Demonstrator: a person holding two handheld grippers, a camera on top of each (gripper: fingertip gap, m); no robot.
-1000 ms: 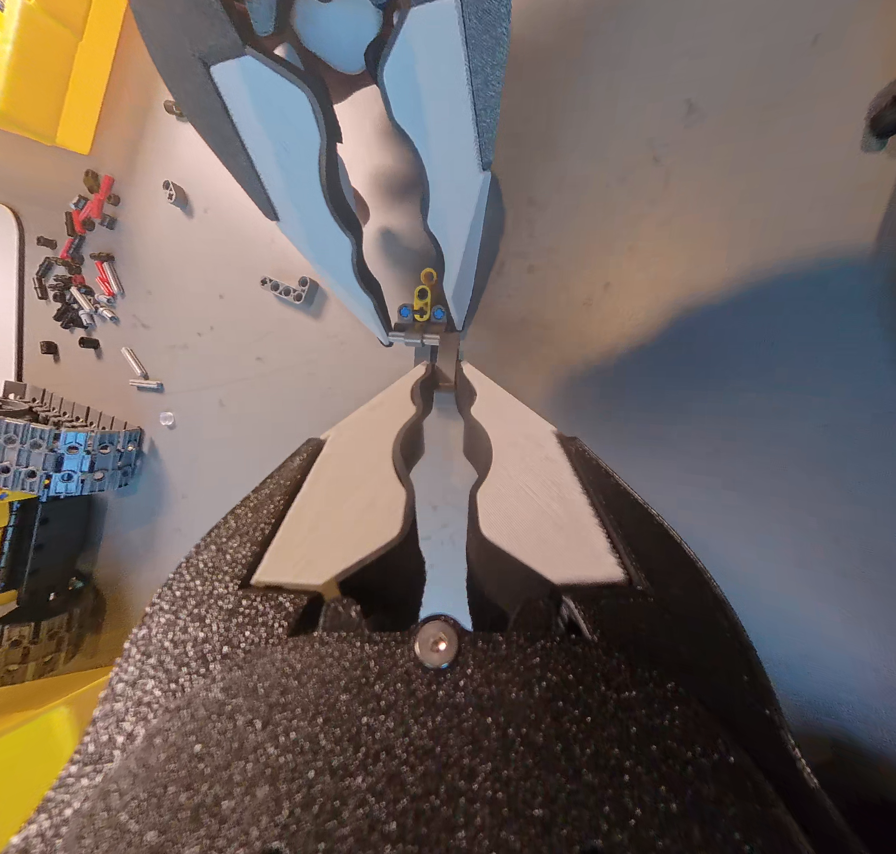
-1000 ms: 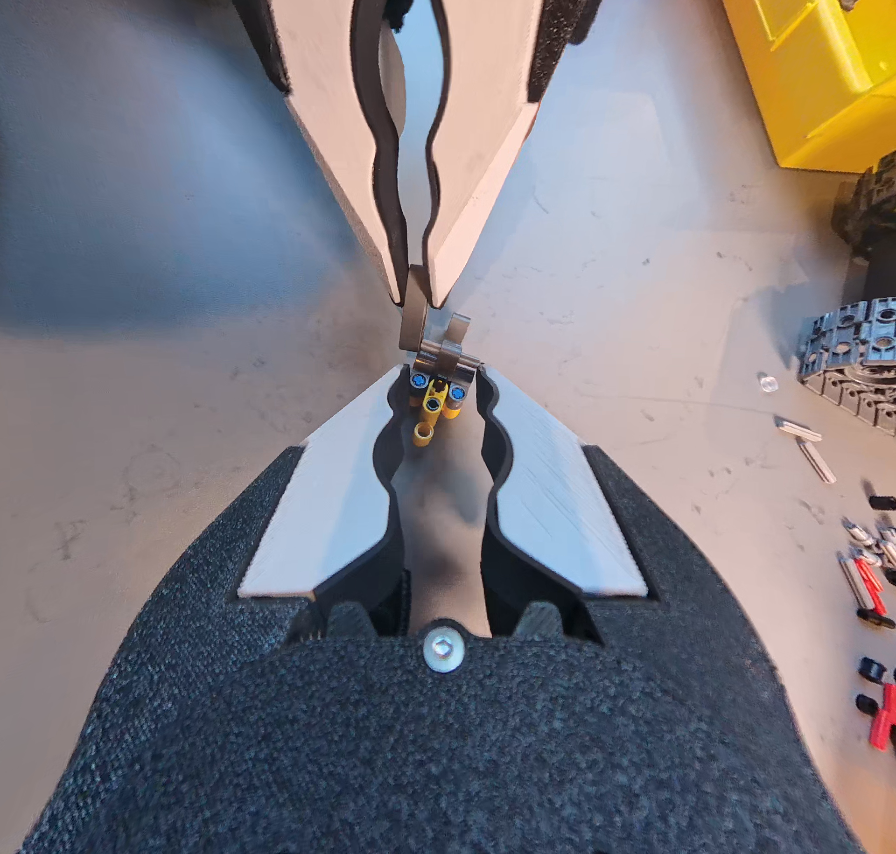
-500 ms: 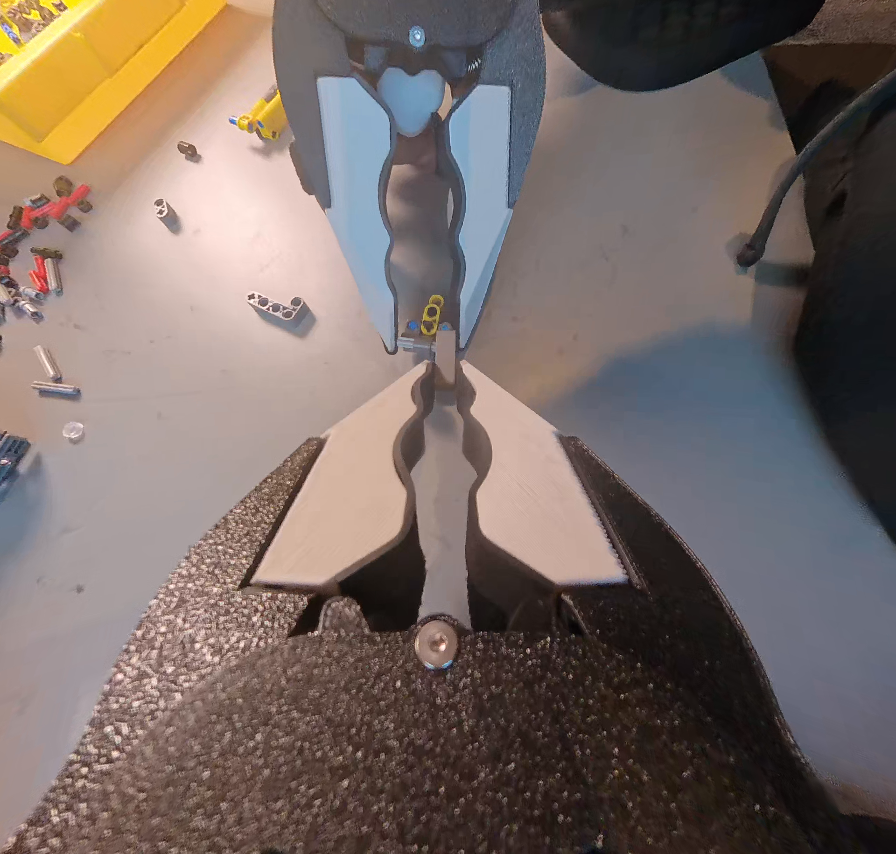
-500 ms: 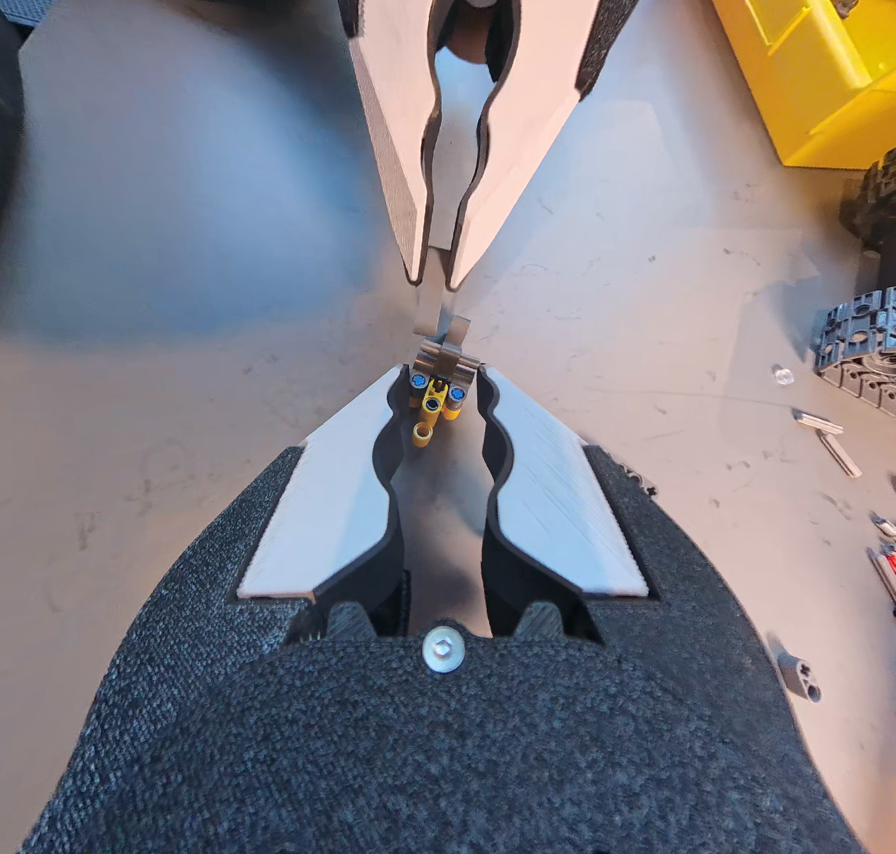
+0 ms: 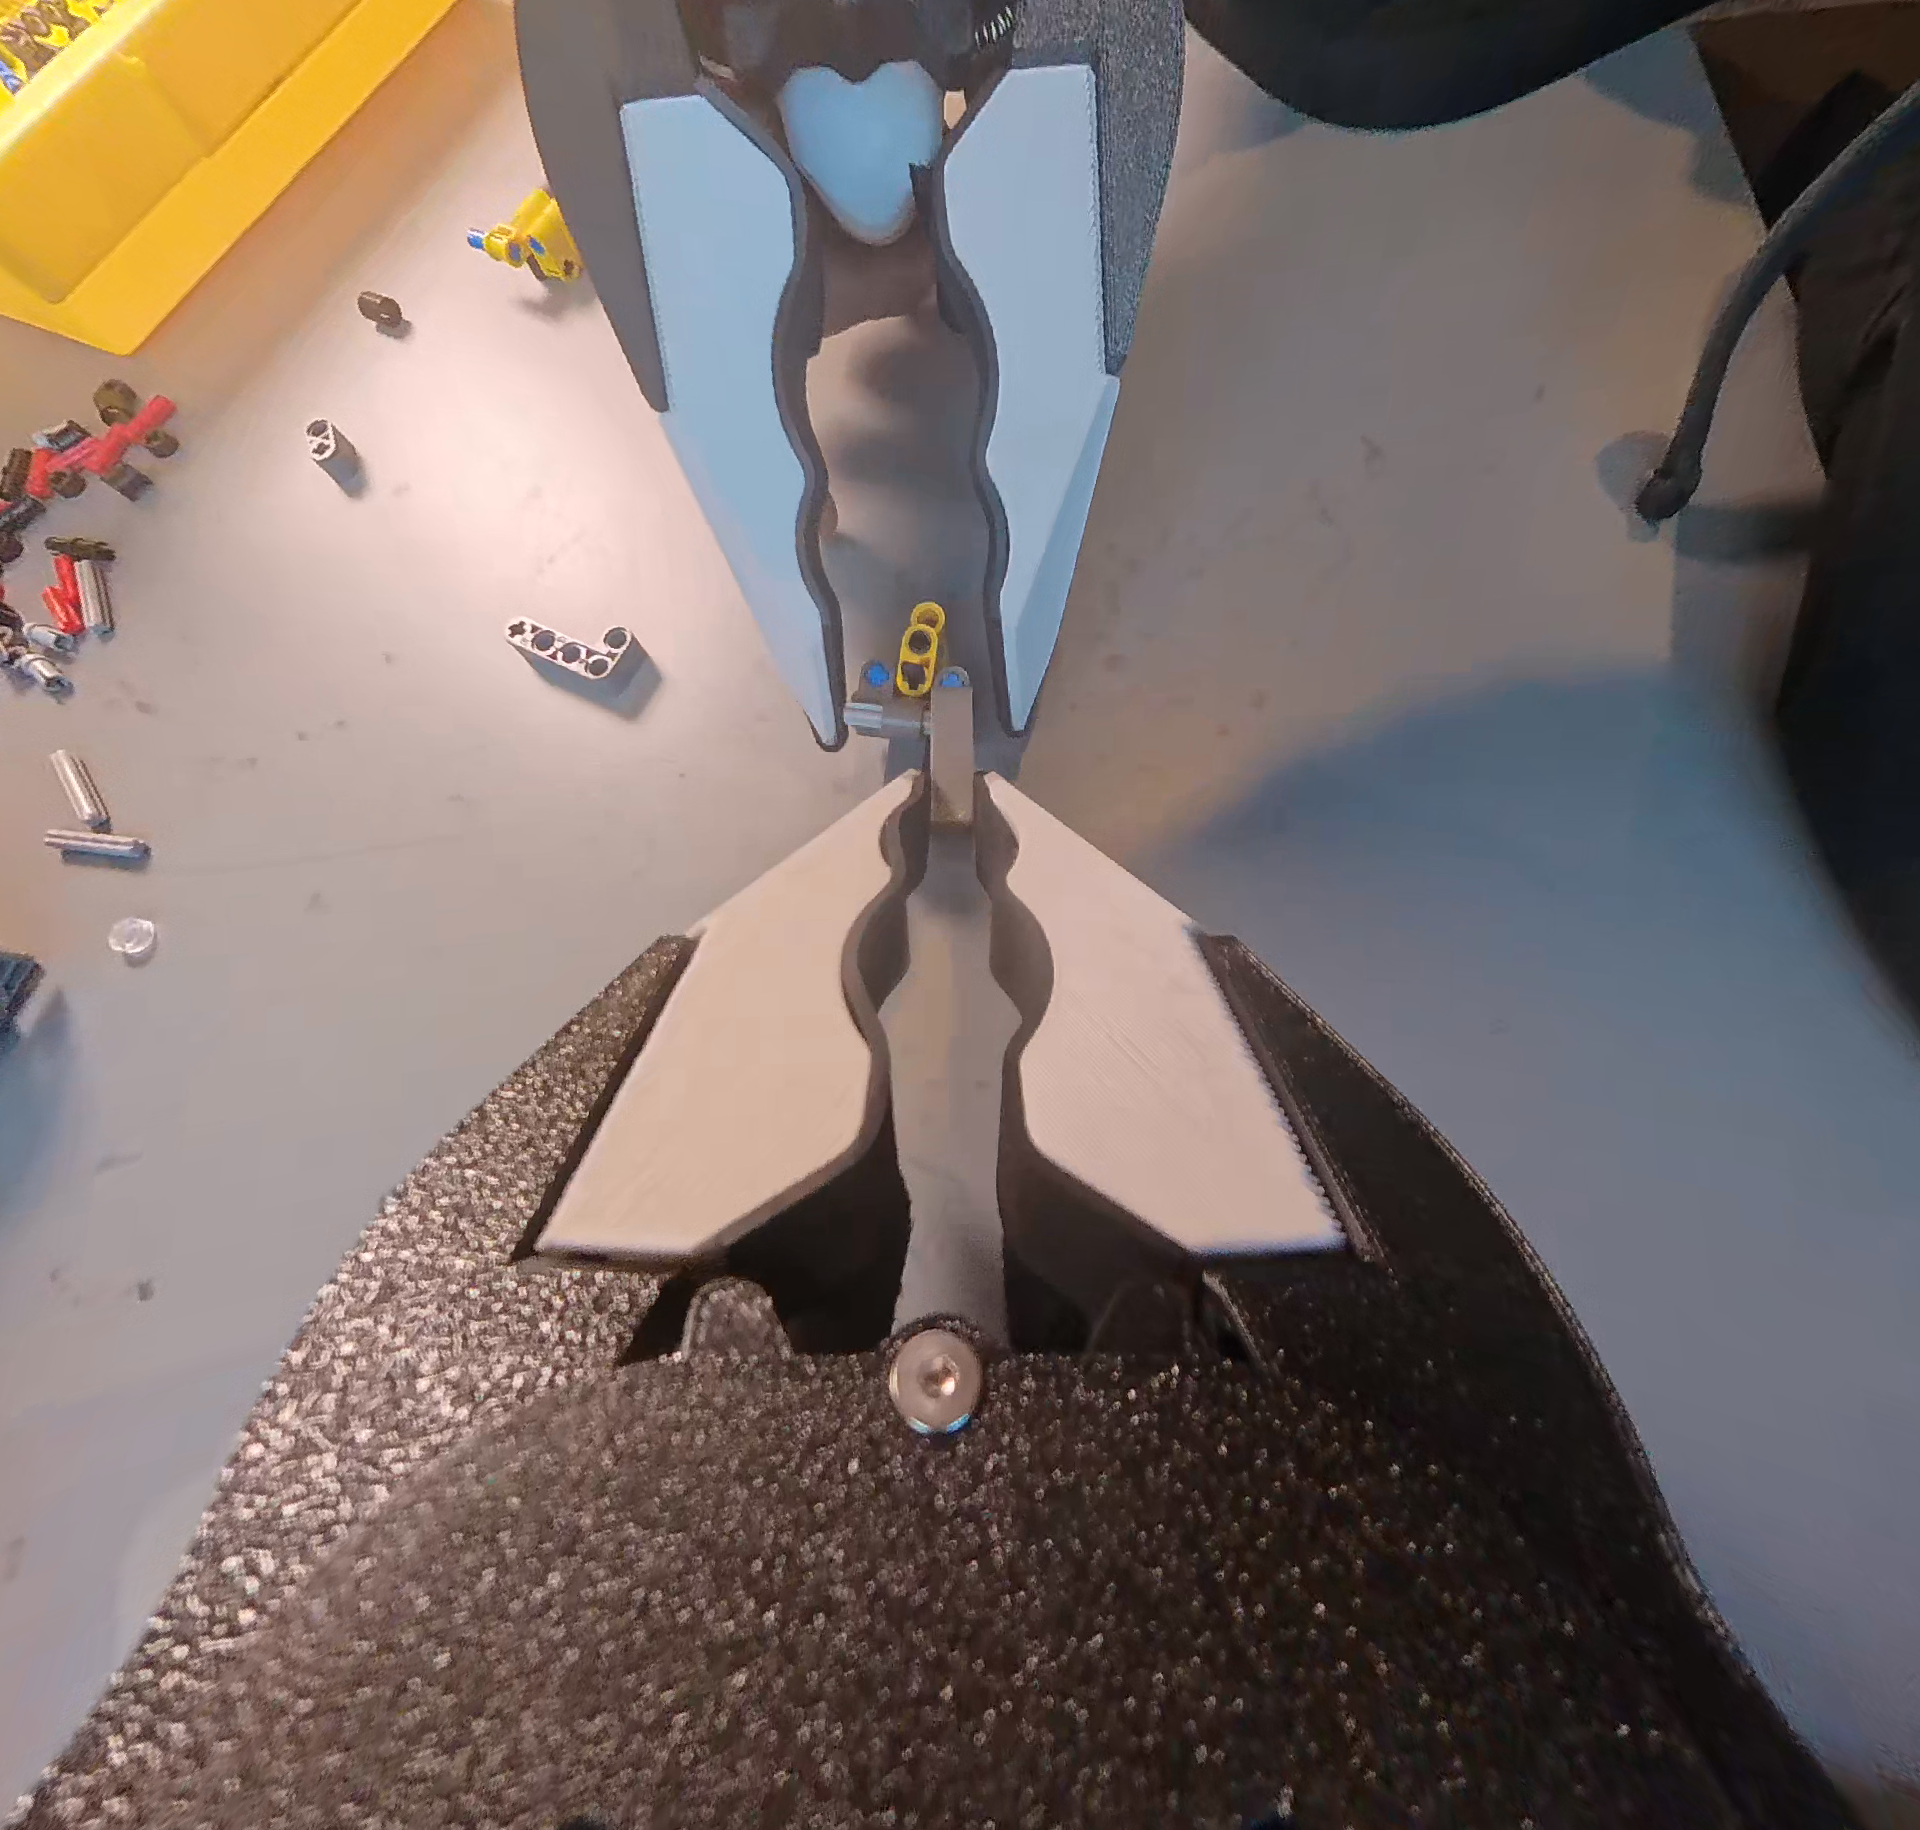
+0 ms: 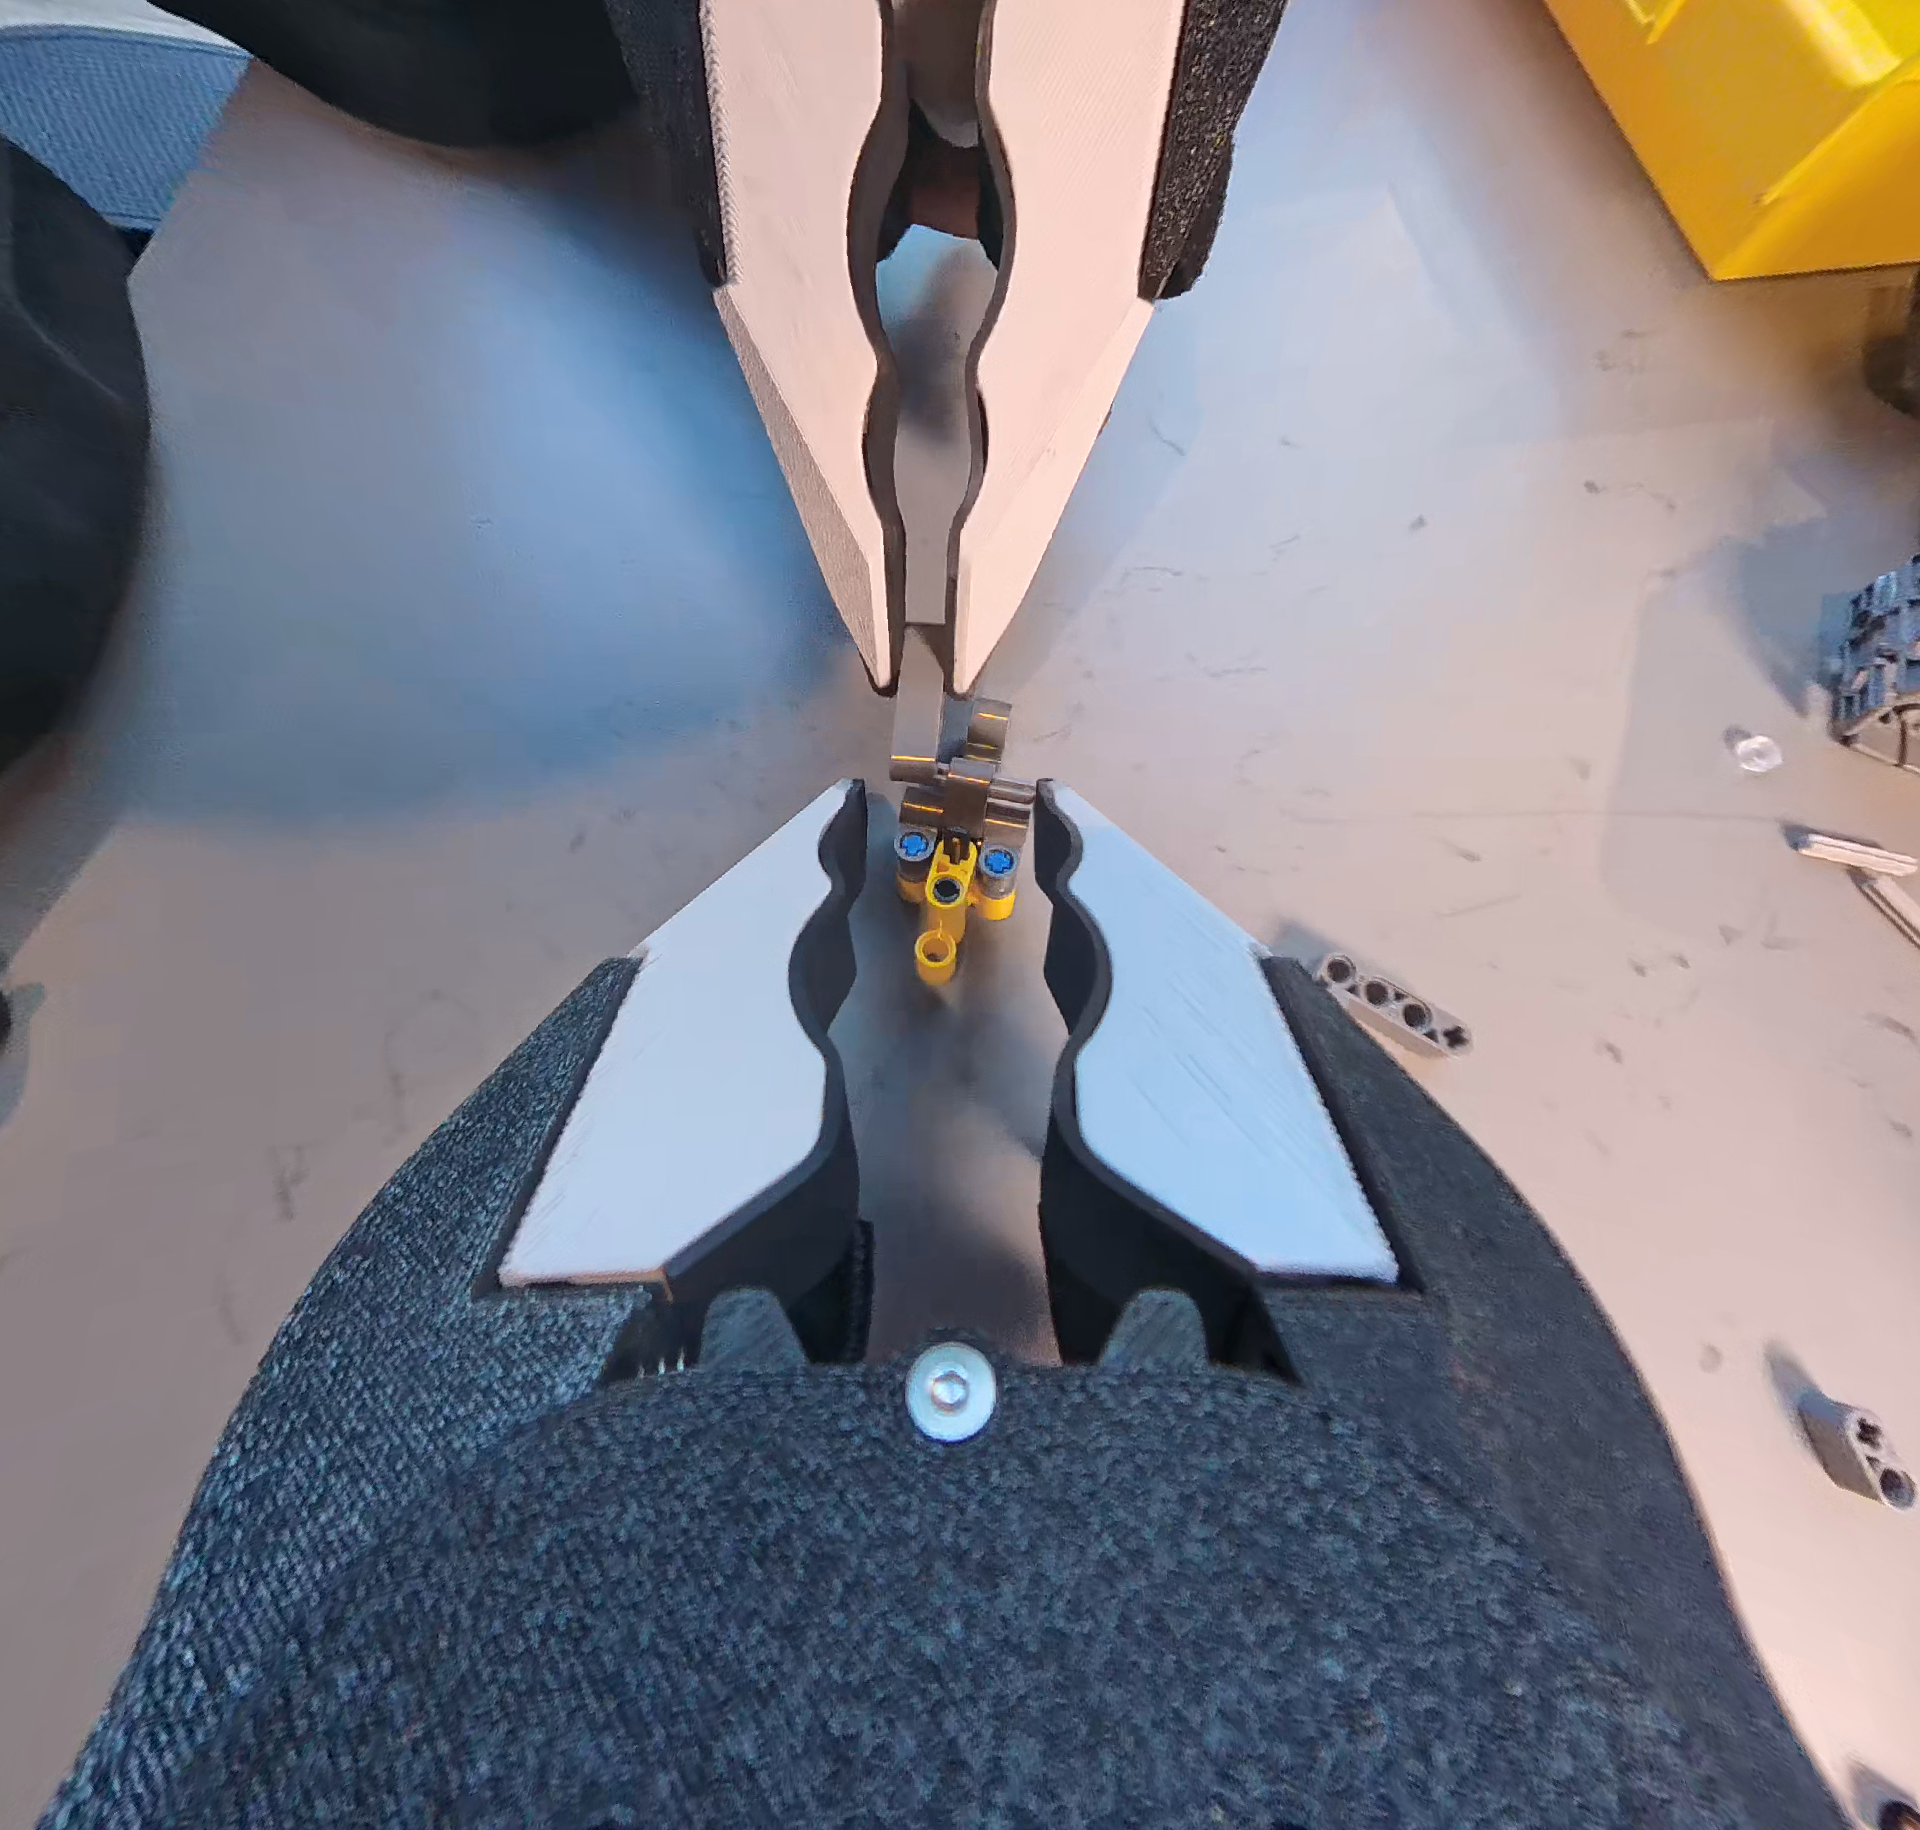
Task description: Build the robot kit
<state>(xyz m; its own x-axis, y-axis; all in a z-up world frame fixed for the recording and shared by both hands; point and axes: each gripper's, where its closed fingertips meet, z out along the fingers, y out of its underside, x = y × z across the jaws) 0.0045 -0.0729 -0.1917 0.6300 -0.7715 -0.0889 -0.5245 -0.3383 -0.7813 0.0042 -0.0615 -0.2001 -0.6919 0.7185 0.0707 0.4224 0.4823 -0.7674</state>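
Note:
My left gripper (image 5: pixel 951 793) is shut on a short grey beam (image 5: pixel 951 741), gripped at its near end. My right gripper (image 6: pixel 951 804) is shut on a small assembly (image 6: pixel 951 861) of grey connectors, blue pins and a yellow piece. The two grippers face each other tip to tip above the grey table (image 5: pixel 1351 741). The grey beam (image 6: pixel 920 710) reaches from the left gripper (image 6: pixel 920 679) to the grey top of the assembly and touches it. In the left wrist view the right gripper (image 5: pixel 920 731) holds the assembly (image 5: pixel 914 674) straight ahead.
A yellow bin (image 5: pixel 156 97) stands at one side, also in the right wrist view (image 6: pixel 1714 66). Loose parts lie near it: an L-shaped grey beam (image 5: pixel 571 642), red and black pins (image 5: pixel 73 492), a grey connector (image 5: pixel 332 445), a yellow piece (image 5: pixel 530 242). A black cable (image 5: pixel 1745 326) lies opposite. Less than 4 cm separates the two grippers' tips.
Both views have swung and pulled back, so more of the opposite gripper shows. The tracked model has left the left wrist view. Both grippers keep their holds, and the parts stay together.

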